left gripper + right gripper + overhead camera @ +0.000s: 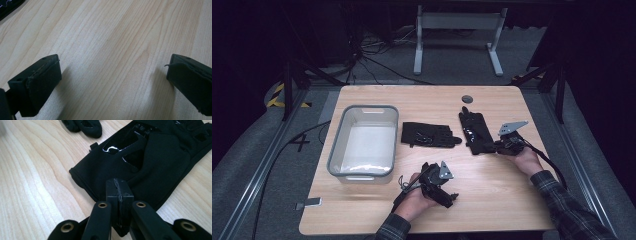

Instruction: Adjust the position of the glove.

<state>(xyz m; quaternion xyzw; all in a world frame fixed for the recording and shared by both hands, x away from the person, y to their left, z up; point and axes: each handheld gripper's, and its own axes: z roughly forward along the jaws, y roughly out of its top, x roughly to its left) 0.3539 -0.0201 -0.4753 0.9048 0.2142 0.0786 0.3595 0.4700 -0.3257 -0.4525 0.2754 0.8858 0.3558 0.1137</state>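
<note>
right gripper [119,191] had its jaws pressed together, and in the right gripper view the tips sat right at the cuff edge of a black glove [150,167]. couldn't really tell if a bit of fabric was caught between them or if they were just touching the hem. that glove had glossy patches on its back and lay flat on the wooden table [30,182].

left gripper [113,75] was a different story: jaws wide apart, nothing between them, just bare wood grain underneath in the left gripper view. from the high view it sat near the front edge of the table, held in the person's left hand [414,197], well apart from both gloves.

further back in the high view, the right-hand glove lay lengthwise, fingers pointing away from the person, with the right gripper at its near end. just beside it toward the middle lay a second black glove [428,134], flat and turned sideways. left of that stood a grey-rimmed plastic bin [337,145] with a pale inside.
</note>
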